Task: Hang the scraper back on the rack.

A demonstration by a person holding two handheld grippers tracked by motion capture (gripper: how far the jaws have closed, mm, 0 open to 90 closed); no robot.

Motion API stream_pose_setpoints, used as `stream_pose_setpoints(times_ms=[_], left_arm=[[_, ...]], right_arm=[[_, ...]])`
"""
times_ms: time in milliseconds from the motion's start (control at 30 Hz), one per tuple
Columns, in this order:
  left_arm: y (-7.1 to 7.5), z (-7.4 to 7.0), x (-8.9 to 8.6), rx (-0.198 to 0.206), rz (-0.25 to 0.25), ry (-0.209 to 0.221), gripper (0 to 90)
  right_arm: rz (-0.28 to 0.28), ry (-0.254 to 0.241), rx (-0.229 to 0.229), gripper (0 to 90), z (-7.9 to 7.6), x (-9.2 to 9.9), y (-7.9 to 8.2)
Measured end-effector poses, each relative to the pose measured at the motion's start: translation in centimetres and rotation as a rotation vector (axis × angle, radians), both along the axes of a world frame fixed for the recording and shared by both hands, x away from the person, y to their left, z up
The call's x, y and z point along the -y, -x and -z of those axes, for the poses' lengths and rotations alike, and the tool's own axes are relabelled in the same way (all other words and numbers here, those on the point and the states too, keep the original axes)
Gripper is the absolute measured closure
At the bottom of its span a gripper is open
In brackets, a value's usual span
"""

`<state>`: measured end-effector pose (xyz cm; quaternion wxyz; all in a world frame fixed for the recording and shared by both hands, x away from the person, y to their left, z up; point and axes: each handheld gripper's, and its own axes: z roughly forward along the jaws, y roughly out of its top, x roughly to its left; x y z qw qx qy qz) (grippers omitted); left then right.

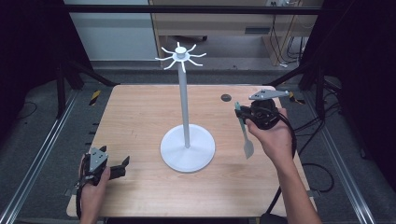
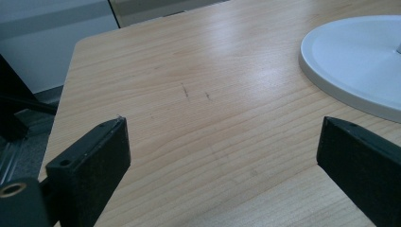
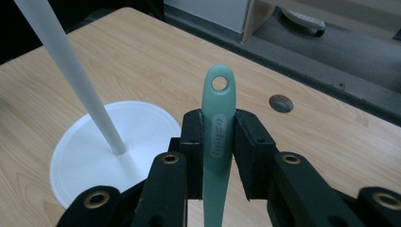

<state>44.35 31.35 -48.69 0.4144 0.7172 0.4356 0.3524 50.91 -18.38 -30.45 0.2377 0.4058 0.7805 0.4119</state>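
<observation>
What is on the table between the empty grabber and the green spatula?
In the high view, the white stand with its tall pole sits between the left gripper and the green spatula held by the right gripper. Otherwise the table is bare wood.

Left gripper (image 1: 122, 164): low at the near left, jaws spread wide with nothing between them.
Left hand (image 1: 93, 179): wrapped round its body.
Right gripper (image 1: 239, 111): raised at the right — jaws clamped.
Right forearm (image 1: 294, 186): reaching in from below.

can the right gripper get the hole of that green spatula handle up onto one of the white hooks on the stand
Probably yes: the right gripper clamps the pale green spatula with its hole free, and nothing blocks the white stand's hooks.
</observation>
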Motion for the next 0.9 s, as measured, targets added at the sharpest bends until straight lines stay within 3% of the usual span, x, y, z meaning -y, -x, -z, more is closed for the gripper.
stream_pose_setpoints(times_ms=[233,900], left_arm=[[0.0,0.0,-0.1,0.001,-0.004,0.004,3.1],[0.0,0.0,-0.1,0.000,-0.004,0.000,3.2]], right_arm=[[-0.008,-0.038,0.039,74.5,-0.4,-0.7,0.0],[-0.061,-0.071,0.098,74.5,-2.5,-2.9,0.9]])
